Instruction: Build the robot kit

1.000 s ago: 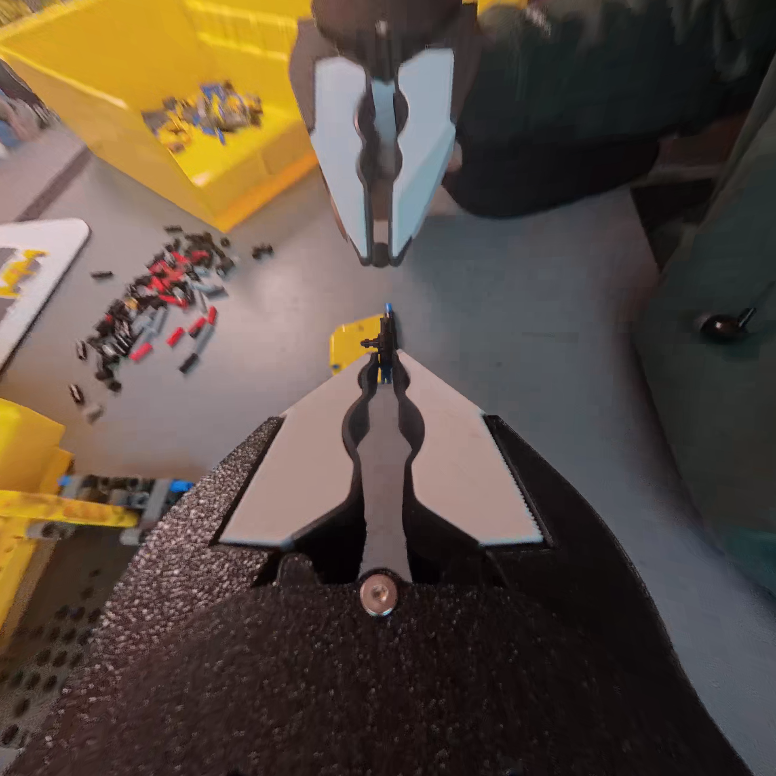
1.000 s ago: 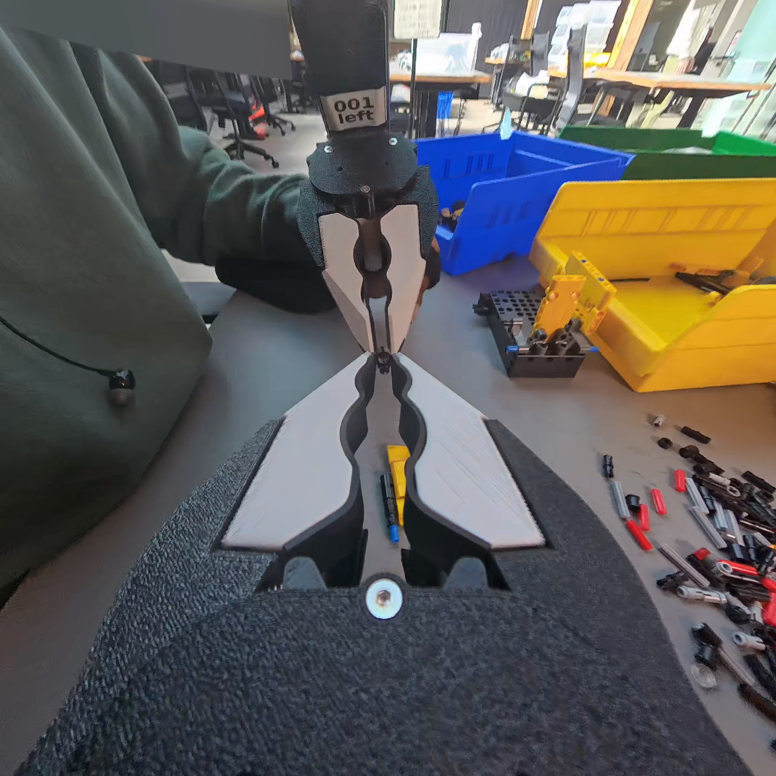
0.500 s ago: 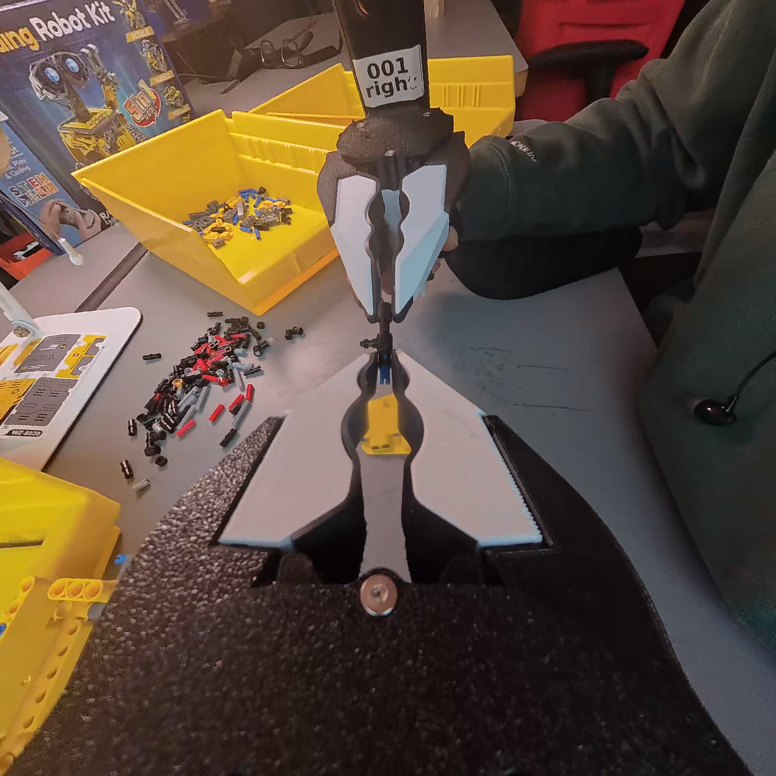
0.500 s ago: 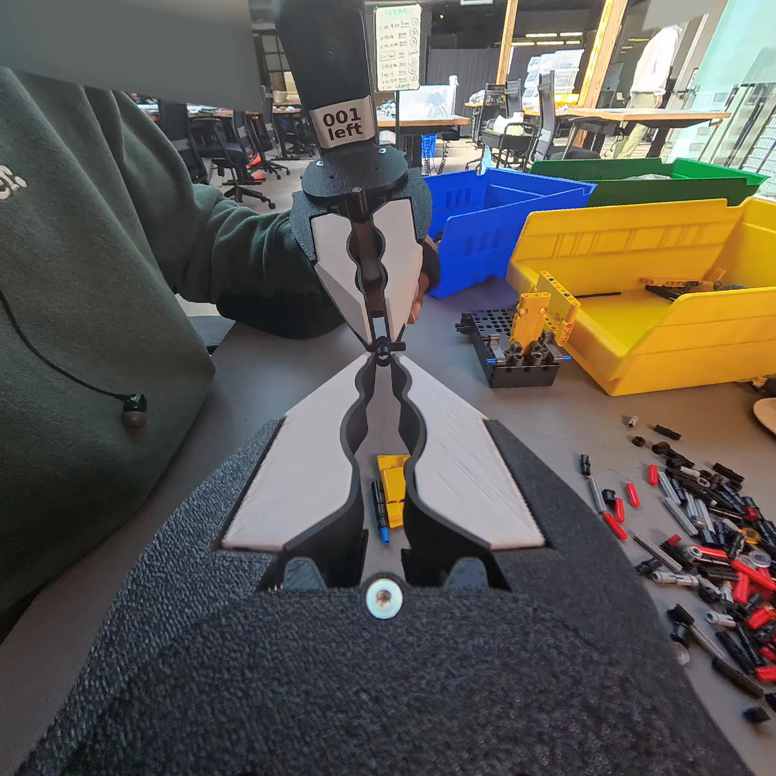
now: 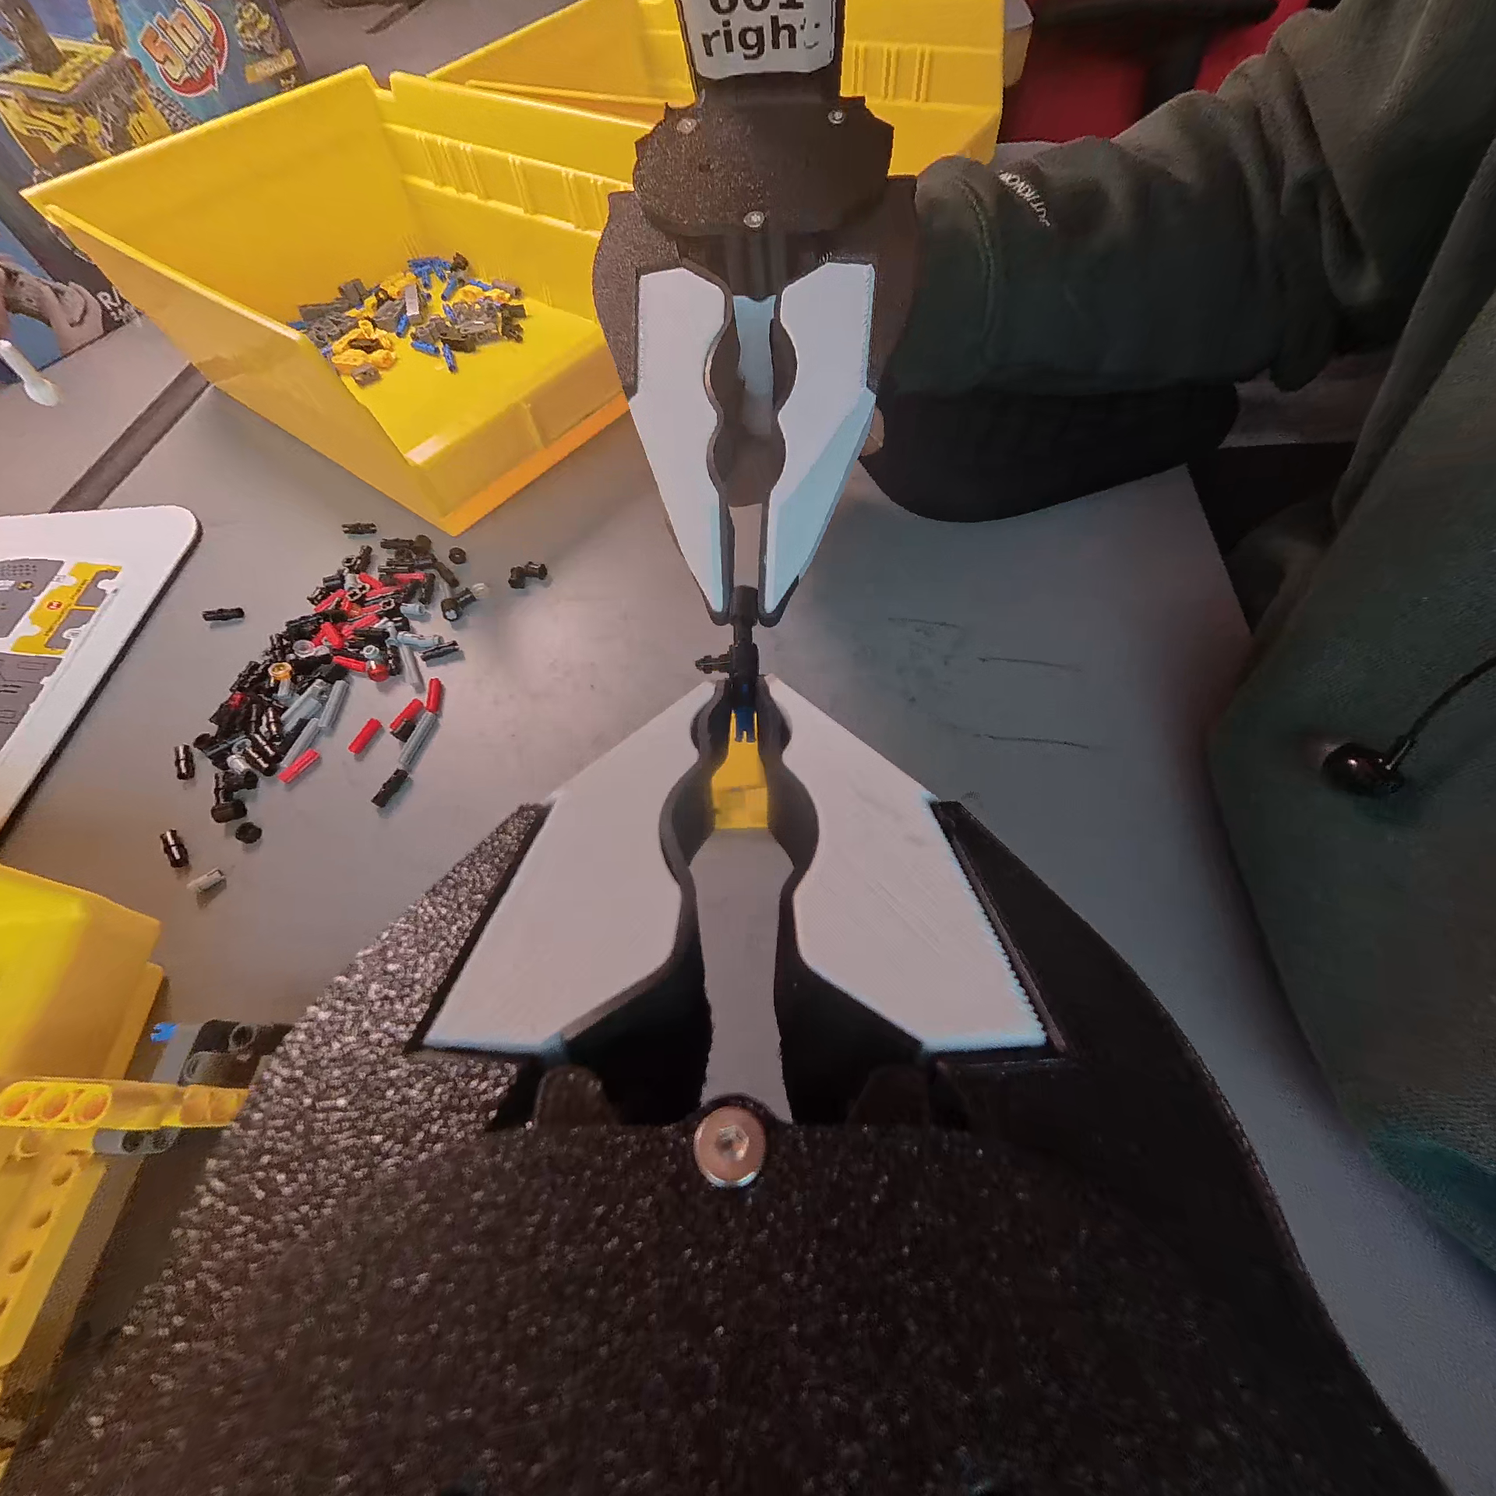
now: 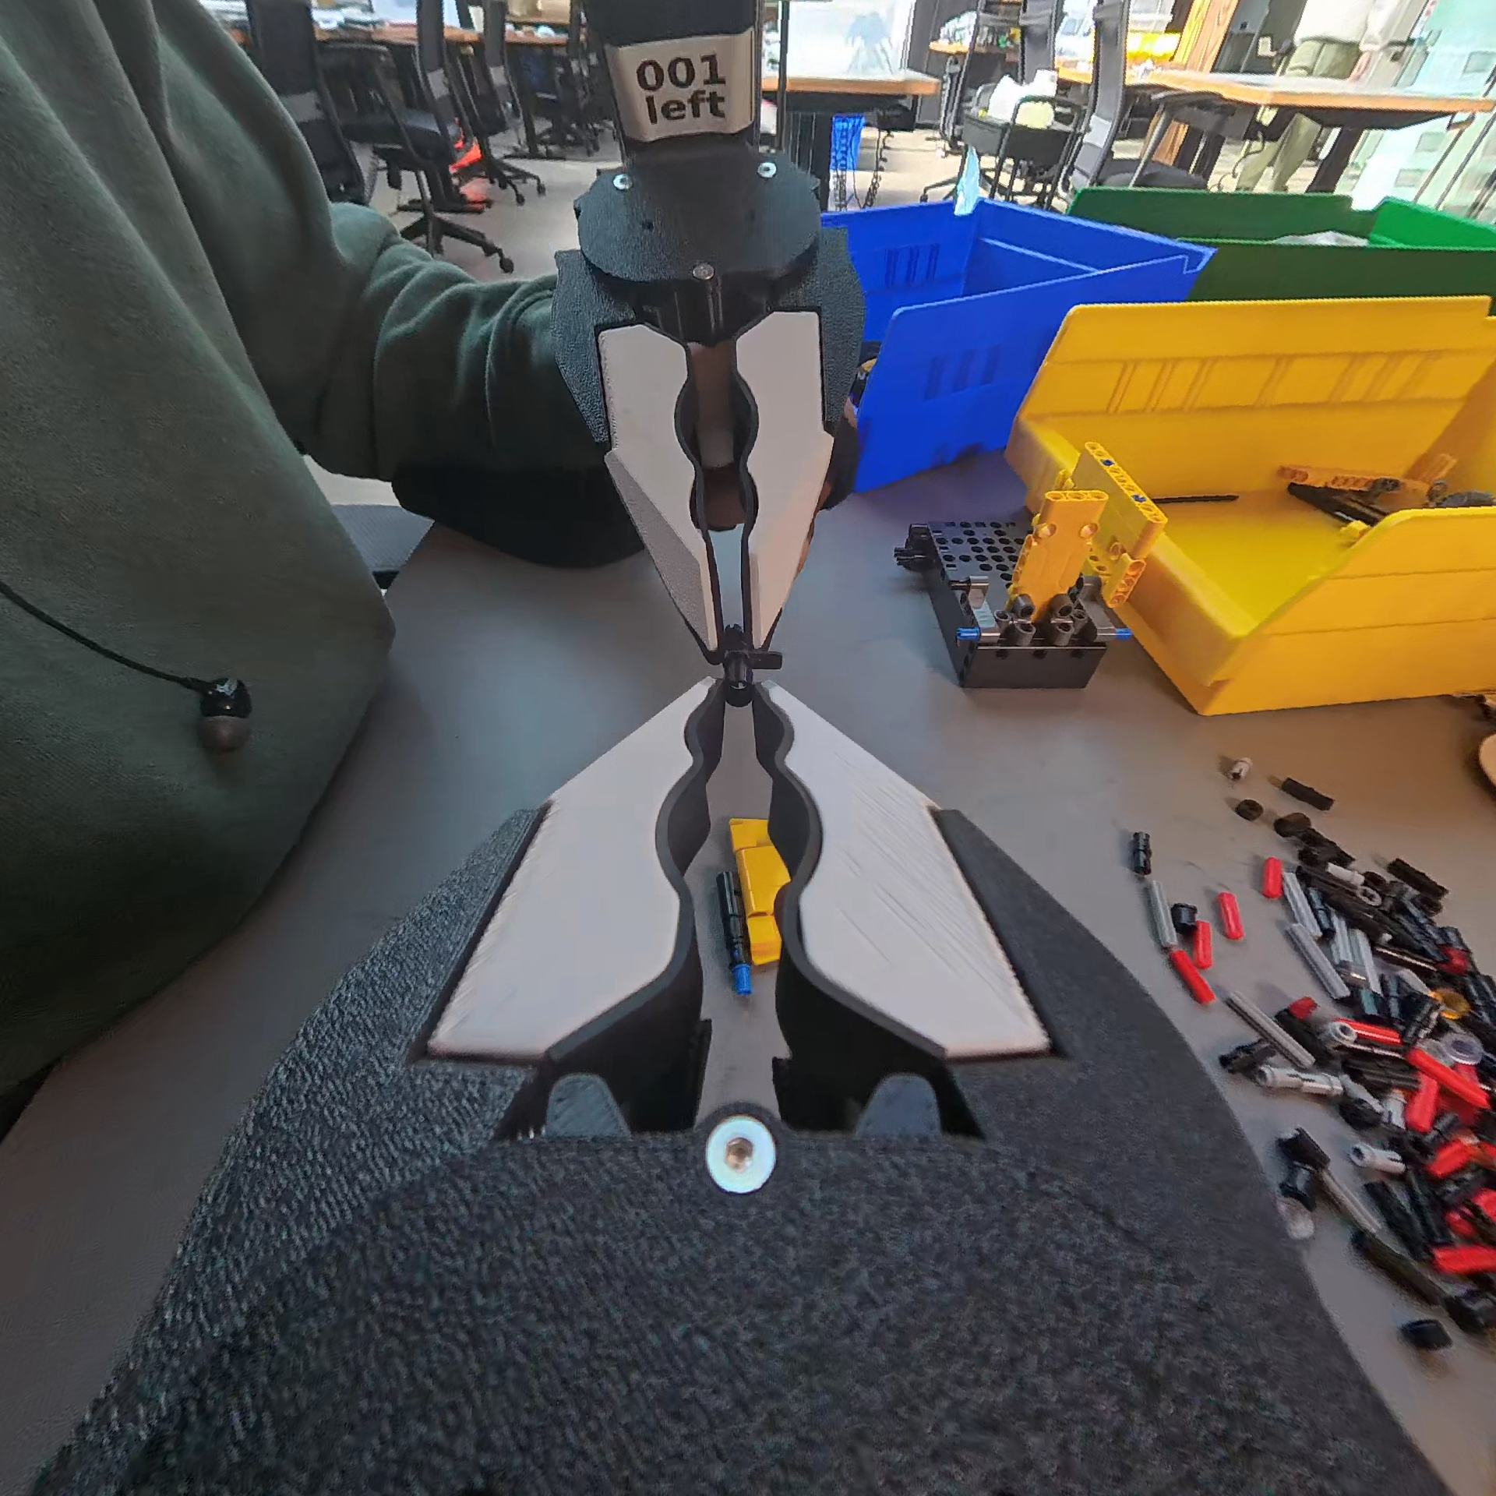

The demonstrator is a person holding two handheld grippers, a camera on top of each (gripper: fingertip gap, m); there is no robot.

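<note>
1. Over the middle of the grey table (image 5: 1012,648), the left gripper (image 5: 741,688) and right gripper (image 6: 735,688) meet tip to tip, each clamped on one end of a small black connector piece (image 6: 741,660).
2. Each gripper carries a white printed label on its handle.
3. Beneath them lie one yellow block (image 6: 761,886) and one black pin with a blue end (image 6: 733,919).
4. Two yellow bins show: one (image 5: 267,243) holds mixed yellow, grey and blue bits, another (image 6: 1263,502) long beams.
5. One blue bin (image 6: 971,324) and one green bin (image 6: 1295,267) stand behind.
6. Loose red, black and grey pins (image 5: 324,688) lie scattered beside a printed sheet (image 5: 65,615).
</note>
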